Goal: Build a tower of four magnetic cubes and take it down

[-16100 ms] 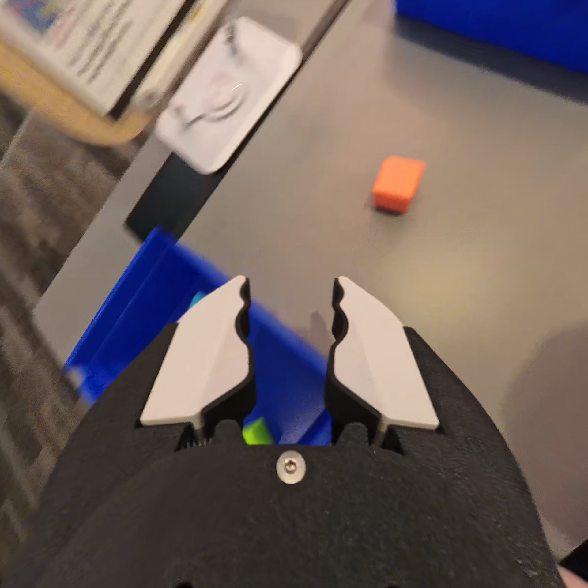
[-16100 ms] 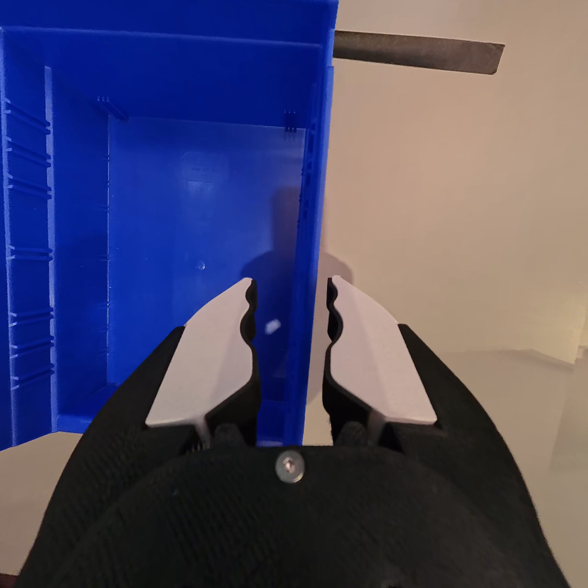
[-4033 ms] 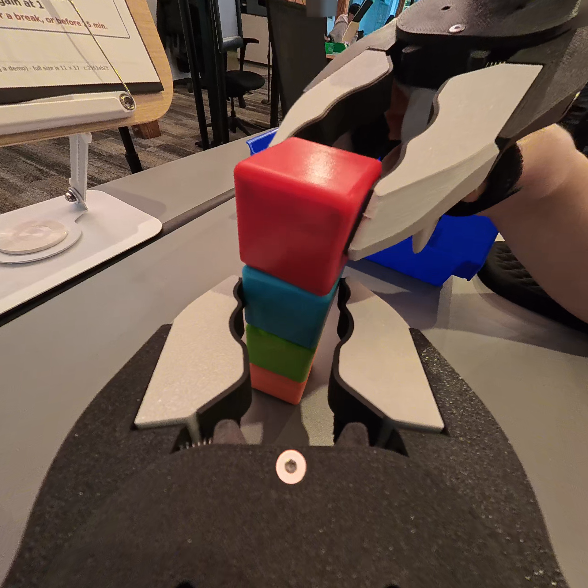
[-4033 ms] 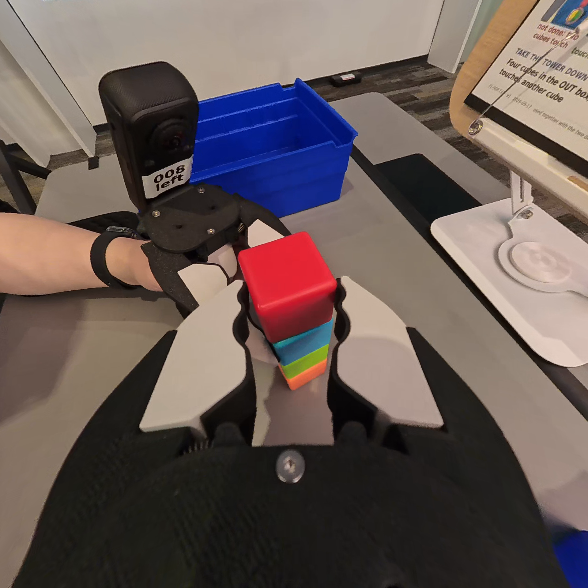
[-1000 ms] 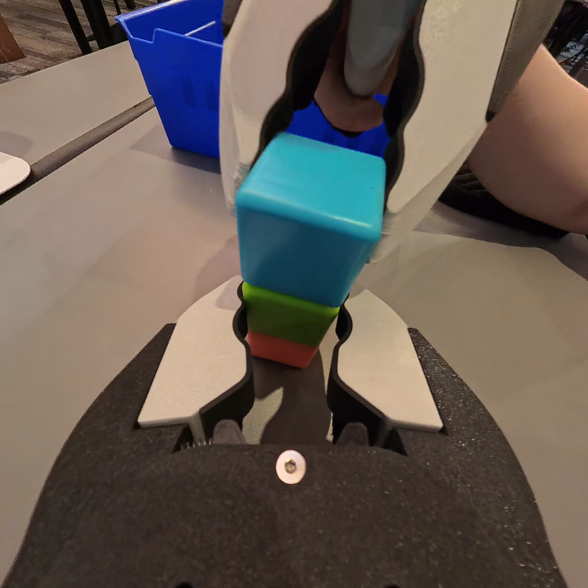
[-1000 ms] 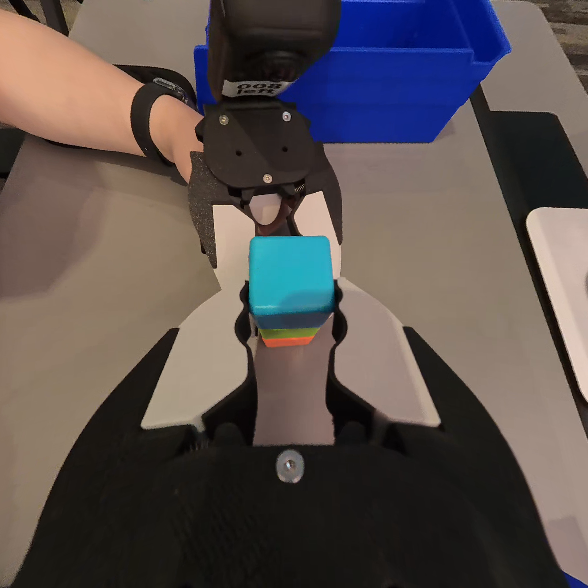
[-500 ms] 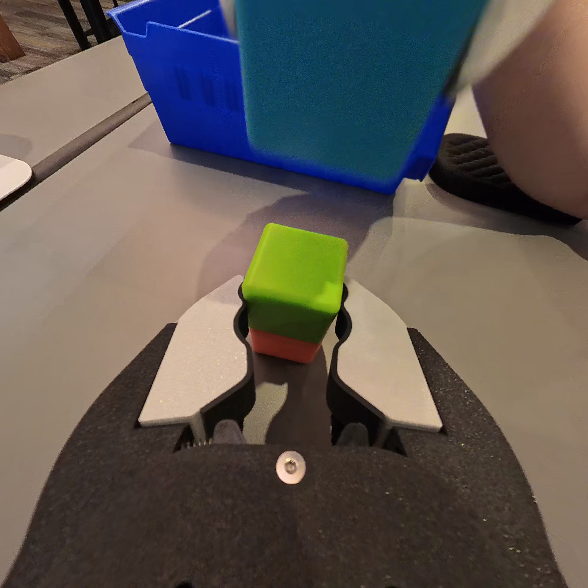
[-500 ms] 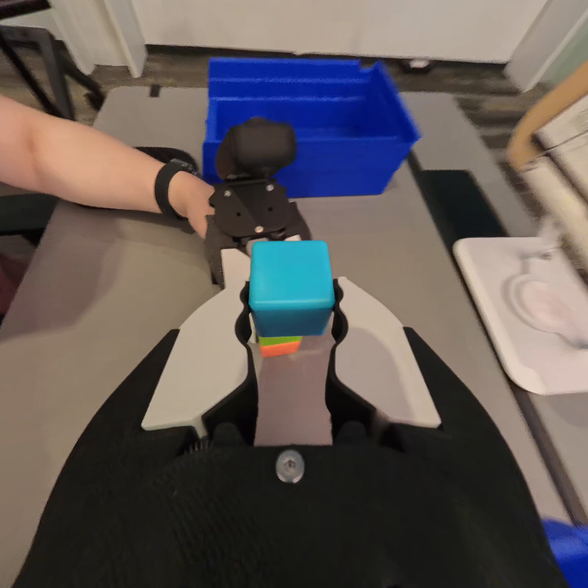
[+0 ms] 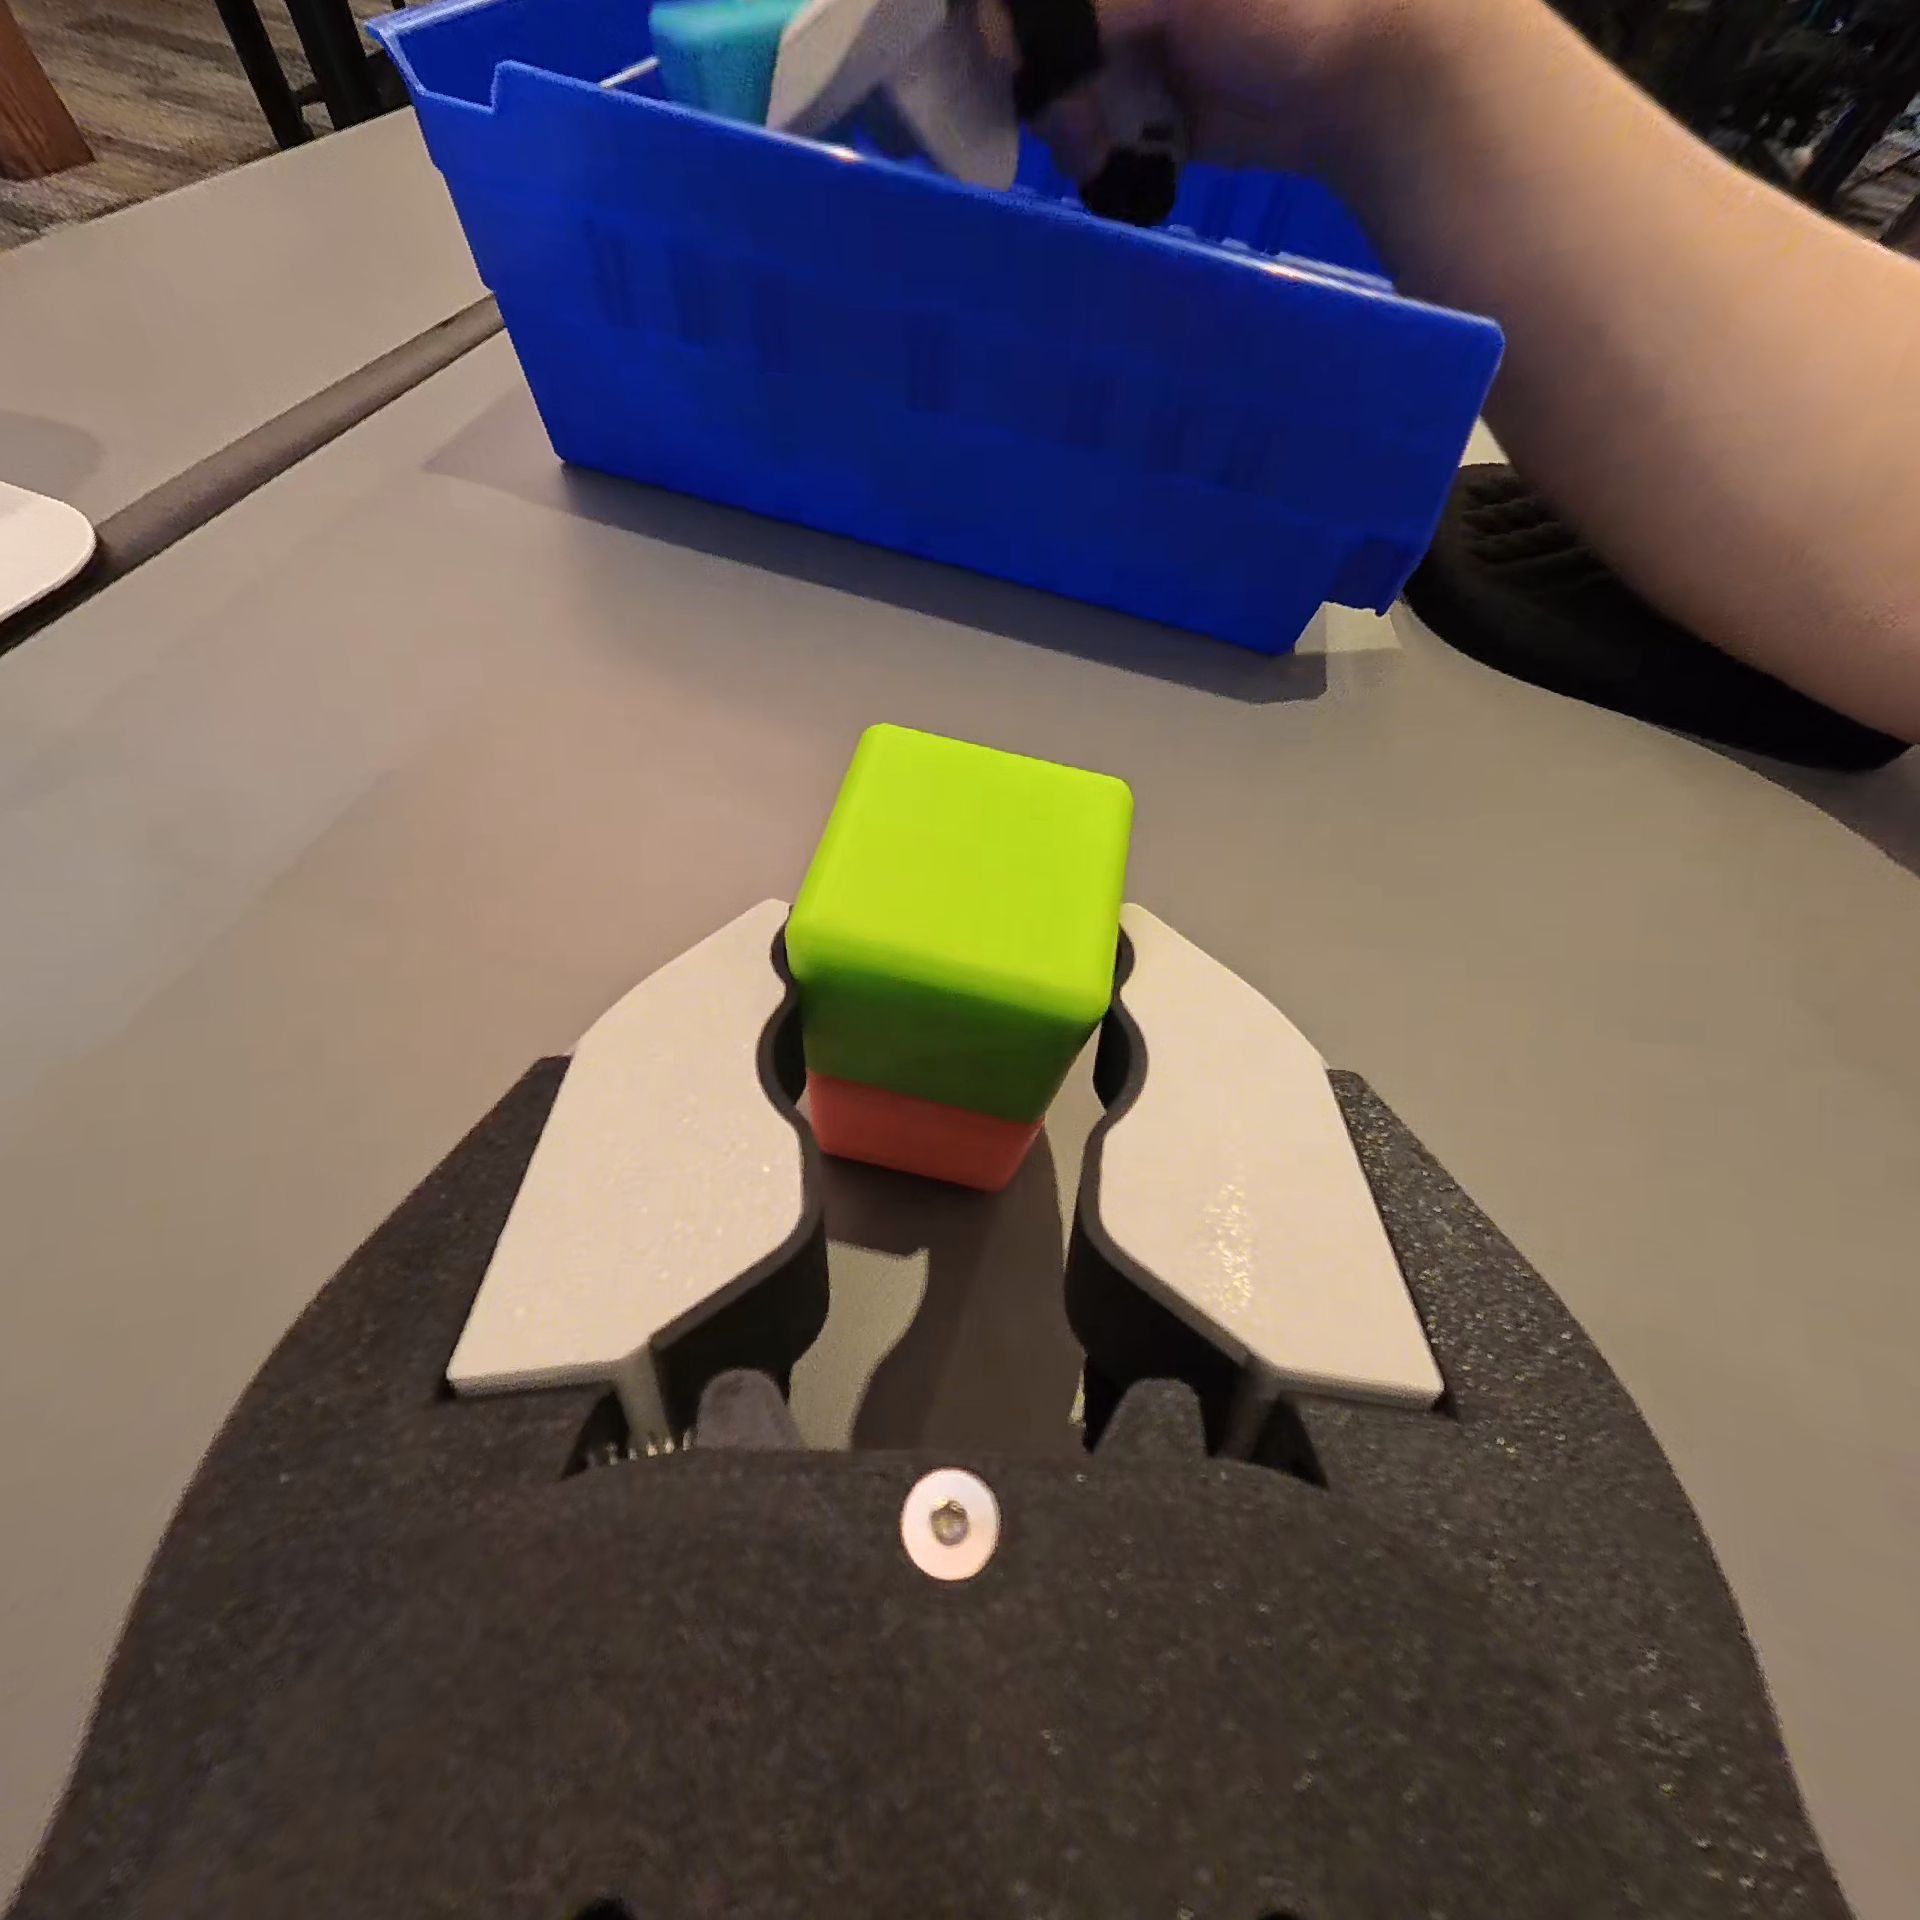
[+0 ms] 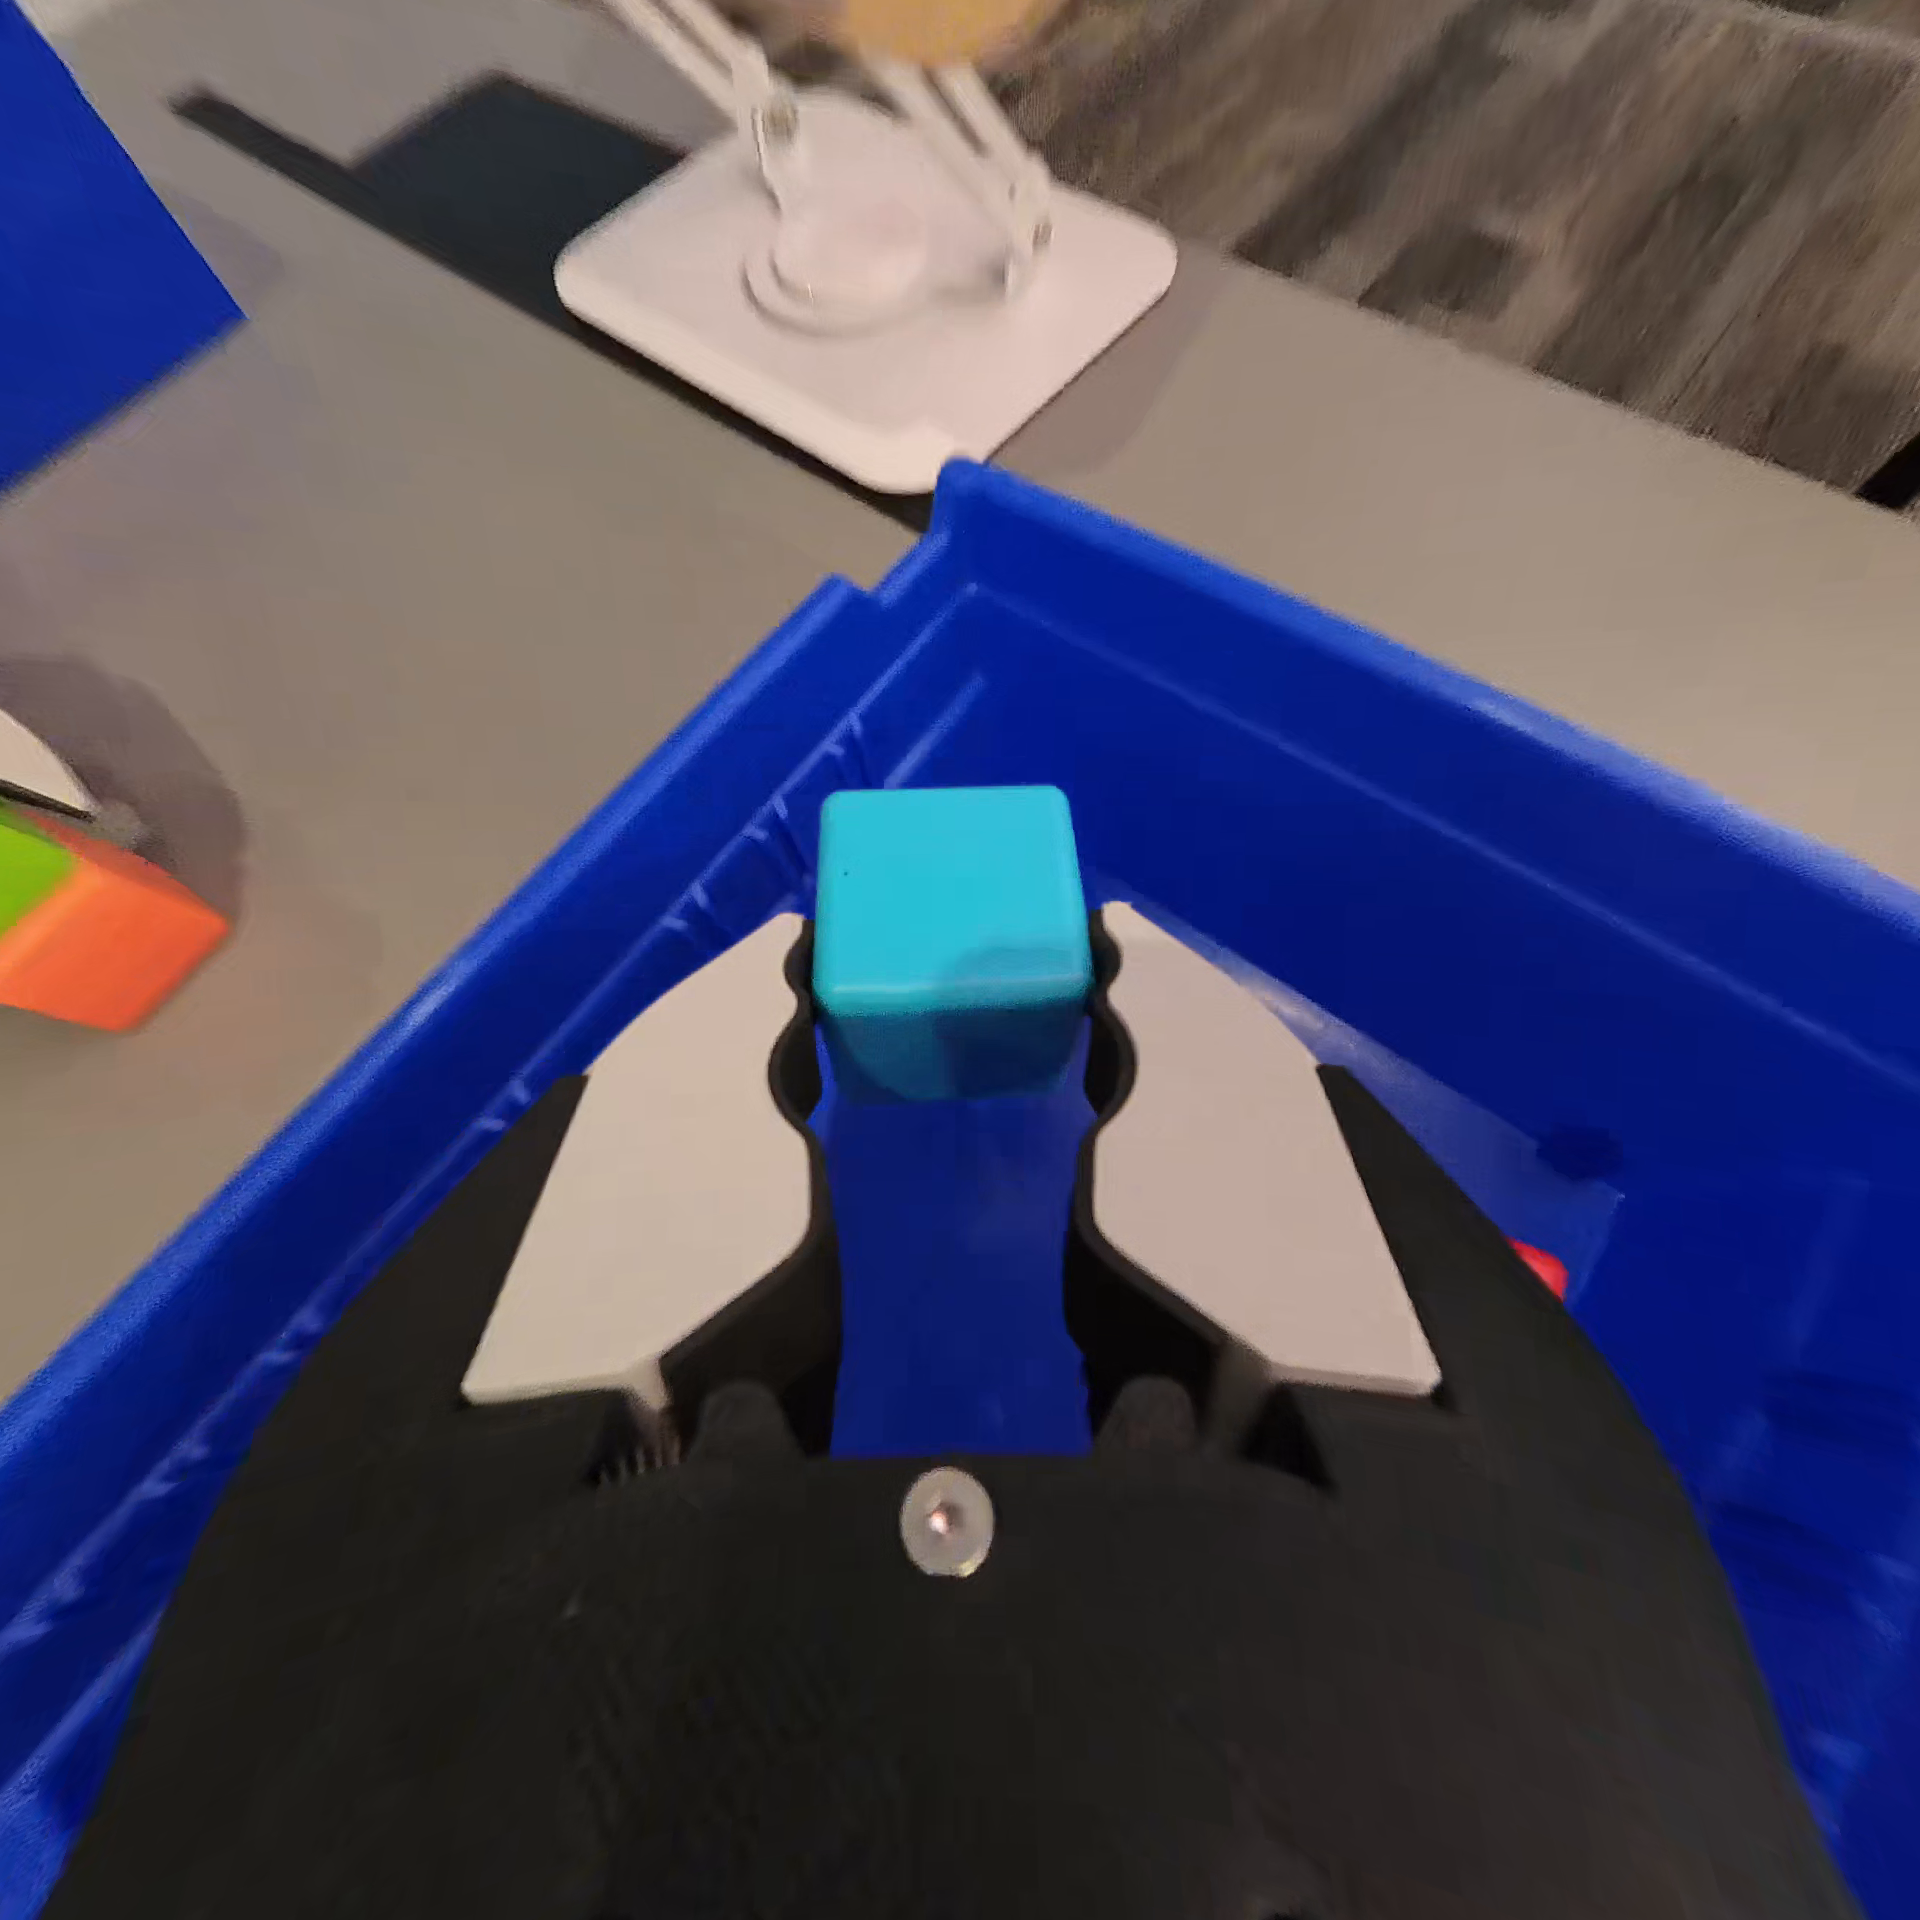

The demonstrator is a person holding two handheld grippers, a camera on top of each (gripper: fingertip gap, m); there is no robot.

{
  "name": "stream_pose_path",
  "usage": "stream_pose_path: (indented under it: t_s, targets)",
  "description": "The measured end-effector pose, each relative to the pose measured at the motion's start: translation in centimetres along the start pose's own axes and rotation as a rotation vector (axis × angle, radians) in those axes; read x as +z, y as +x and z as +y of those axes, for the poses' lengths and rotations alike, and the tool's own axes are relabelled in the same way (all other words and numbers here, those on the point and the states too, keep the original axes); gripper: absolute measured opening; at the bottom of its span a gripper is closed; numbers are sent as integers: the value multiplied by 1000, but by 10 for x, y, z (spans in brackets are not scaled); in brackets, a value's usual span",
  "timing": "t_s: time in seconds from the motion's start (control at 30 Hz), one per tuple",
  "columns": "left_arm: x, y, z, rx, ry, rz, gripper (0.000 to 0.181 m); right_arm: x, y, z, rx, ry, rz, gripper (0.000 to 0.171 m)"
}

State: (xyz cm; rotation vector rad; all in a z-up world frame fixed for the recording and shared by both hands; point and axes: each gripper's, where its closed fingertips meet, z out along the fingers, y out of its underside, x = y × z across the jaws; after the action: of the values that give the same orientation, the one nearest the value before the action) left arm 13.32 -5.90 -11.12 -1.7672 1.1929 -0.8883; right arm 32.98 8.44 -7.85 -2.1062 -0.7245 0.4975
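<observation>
Now your left gripper [image 9: 951,961] is clamped on the green cube [image 9: 956,914], which sits on 1 orange cube [image 9: 920,1143] on the grey table [image 9: 416,727]: 2 cubes stacked. Your right gripper [image 10: 948,971] grips 1 teal cube [image 10: 948,914] inside the near blue bin [image 10: 1351,748], where 1 red cube [image 10: 1540,1270] peeks out beside its finger. You have 2 bins in the right view; the second [image 10: 73,208] is far left.
</observation>
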Motion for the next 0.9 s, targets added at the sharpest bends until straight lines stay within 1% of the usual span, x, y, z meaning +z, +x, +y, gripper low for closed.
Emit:
stream_pose_path:
  t_s: [0.07, 0.17, 0.33, 0.4, 0.47, 0.53, 0.6, 0.67, 0.7, 0.77, 0.83, 0.9]
  targets:
    - [0, 0, 3, 8, -18, -6, 53, 14, 0, 14, -36, -74, 19, 50]
    - [3, -2, 5, 19, -36, -33, 72, 25, 7, 29, -83, -163, 78, 50]
    - [8, -2, 19, 51, -134, -52, 74, 30, 12, 47, -101, -259, 102, 51]
    - [9, -2, 24, 70, -166, -61, 71, 29, 12, 49, -105, -274, 104, 51]
    - [11, -3, 30, 84, -210, -78, 70, 25, 12, 48, -110, -280, 105, 59]
    - [12, -5, 35, 98, -241, -96, 66, 16, 12, 42, -111, -267, 105, 60]
    - [12, -6, 37, 106, -255, -106, 61, 2, 10, 29, -115, -231, 112, 59]
    - [13, -7, 39, 110, -272, -114, 57, -16, 5, 7, -136, -168, 135, 60]
    - [14, -7, 41, 112, -285, -114, 57, -25, -3, -7, -161, -125, 128, 60]
    - [15, -6, 42, 106, -295, -107, 55, -39, -36, -34, -252, -37, 62, 61]
    - [15, -6, 42, 102, -296, -103, 55, -46, -87, -53, -386, 32, -76, 63]
    - [15, -6, 42, 101, -297, -100, 55, -45, -145, -58, -507, 62, -258, 65]
